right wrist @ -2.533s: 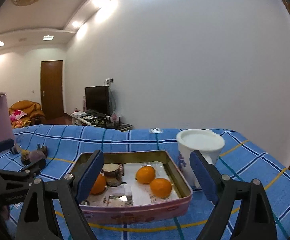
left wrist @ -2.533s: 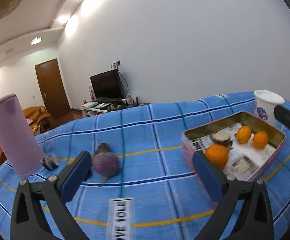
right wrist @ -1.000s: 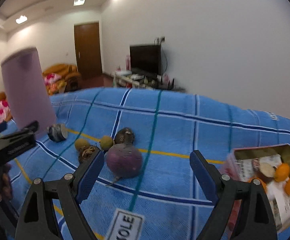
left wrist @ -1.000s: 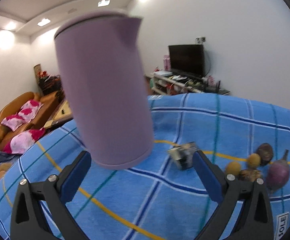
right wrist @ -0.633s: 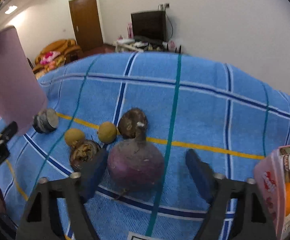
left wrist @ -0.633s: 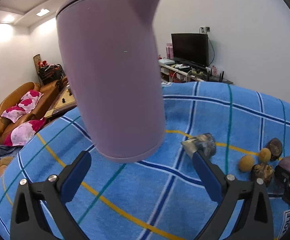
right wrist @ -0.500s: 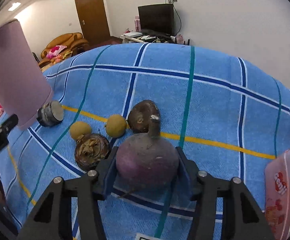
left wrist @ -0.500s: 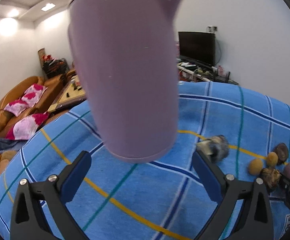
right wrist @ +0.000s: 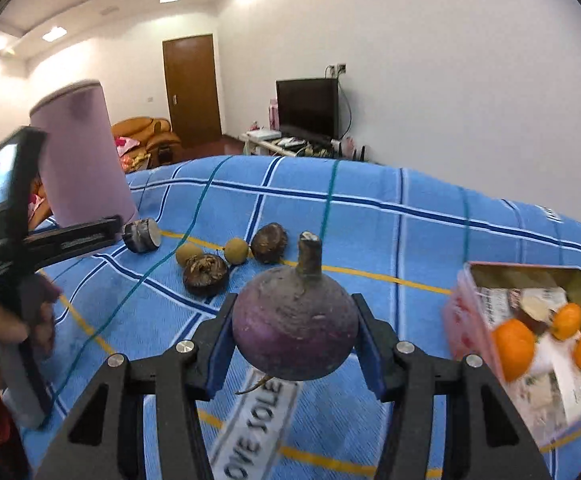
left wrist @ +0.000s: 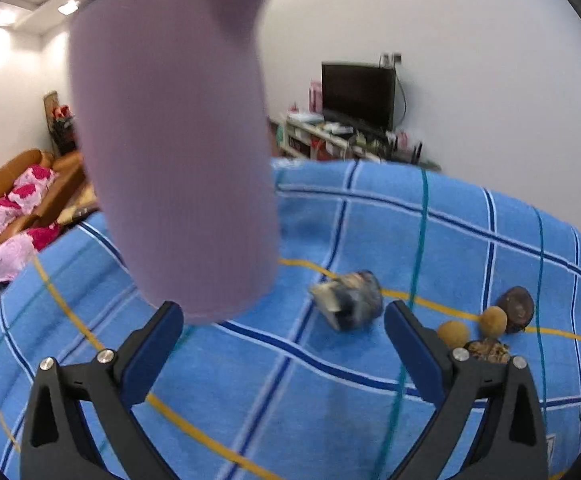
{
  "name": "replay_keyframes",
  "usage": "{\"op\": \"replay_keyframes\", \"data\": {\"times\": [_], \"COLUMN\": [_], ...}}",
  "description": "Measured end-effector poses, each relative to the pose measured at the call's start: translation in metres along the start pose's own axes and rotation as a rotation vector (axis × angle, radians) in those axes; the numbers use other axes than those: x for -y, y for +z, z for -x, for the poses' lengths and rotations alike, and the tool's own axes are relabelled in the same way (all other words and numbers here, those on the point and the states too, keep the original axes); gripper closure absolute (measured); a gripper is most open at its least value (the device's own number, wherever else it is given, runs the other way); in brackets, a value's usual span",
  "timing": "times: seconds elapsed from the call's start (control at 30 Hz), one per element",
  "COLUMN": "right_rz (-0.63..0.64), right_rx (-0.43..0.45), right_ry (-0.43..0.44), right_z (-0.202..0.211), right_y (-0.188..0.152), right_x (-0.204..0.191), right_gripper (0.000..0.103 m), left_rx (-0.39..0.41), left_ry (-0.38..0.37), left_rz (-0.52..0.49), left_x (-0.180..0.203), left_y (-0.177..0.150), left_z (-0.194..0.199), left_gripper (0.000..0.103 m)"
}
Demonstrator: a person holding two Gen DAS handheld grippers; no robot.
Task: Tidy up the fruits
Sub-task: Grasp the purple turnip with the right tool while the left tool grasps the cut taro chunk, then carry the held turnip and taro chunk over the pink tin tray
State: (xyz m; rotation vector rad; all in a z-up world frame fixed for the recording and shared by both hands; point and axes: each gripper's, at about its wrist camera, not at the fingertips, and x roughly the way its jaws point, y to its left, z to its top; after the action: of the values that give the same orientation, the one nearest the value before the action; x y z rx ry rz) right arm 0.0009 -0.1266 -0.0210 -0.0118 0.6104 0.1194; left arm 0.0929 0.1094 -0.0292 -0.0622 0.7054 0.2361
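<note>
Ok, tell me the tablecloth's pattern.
Blue tablecloth checked with navy, white, teal and yellow lines; clearest in the right wrist view.

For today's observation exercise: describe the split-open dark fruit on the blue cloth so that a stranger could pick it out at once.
Start from the tall lilac jug at the left of the blue checked cloth, then look right to the small cluster of fruit near the yellow stripe. The split dark fruit lies nearest the camera there. Unlike the two smooth tan round fruits and the whole dark one, its top is torn open, showing brownish insides.
</note>
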Motion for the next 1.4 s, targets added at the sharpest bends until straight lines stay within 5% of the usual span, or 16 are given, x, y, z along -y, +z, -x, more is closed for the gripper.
{"op": "replay_keyframes", "data": {"times": [0.33, 0.47, 0.53, 0.6, 0.73, 0.87, 1.03, 1.17, 1.4], "right_rz": [-0.041, -0.046, -0.054, -0.07, -0.086, -0.073, -0.088, -0.109, -0.046], "right_rx": [-0.01, -0.025, -0.043, -0.053, -0.054, -0.023, 0.058, 0.094, 0.134], "right_ry": [0.026, 0.029, 0.027, 0.031, 0.024, 0.005, -0.032, -0.056, -0.113], "right_z": [0.007, 0.005, 0.001, -0.002, -0.003, 0.003, 0.018, 0.024, 0.04], "right_y": [-0.006, -0.008, -0.008, -0.007, -0.007, -0.007, -0.008, -0.008, -0.012], "right_x": [0.014, 0.014, 0.016, 0.019, 0.021, 0.017, 0.018, 0.023, 0.017], "right_gripper": [0.048, 0.048, 0.048, 0.048, 0.048, 0.048, 0.048, 0.048, 0.047], "left_rx": [-0.108, -0.165, -0.171, -0.186, -0.178, -0.089, 0.099, 0.153, 0.209], "left_ry": [0.093, 0.046, 0.02, -0.031, -0.058, -0.06, -0.086, -0.163, -0.16], "left_rz": [-0.047, 0.016, 0.032, 0.052, 0.083, 0.091, -0.015, -0.074, -0.148], "left_x": [0.032, 0.022, 0.02, 0.016, 0.011, 0.005, 0.029, 0.055, 0.088], "left_y": [0.014, 0.013, 0.012, 0.01, 0.008, 0.002, -0.018, -0.041, -0.066], "left_z": [-0.048, -0.058, -0.059, -0.062, -0.059, -0.036, 0.022, 0.061, 0.098], "left_gripper": [0.014, 0.021, 0.031, 0.057, 0.061, 0.061, 0.061, 0.061, 0.061]}}
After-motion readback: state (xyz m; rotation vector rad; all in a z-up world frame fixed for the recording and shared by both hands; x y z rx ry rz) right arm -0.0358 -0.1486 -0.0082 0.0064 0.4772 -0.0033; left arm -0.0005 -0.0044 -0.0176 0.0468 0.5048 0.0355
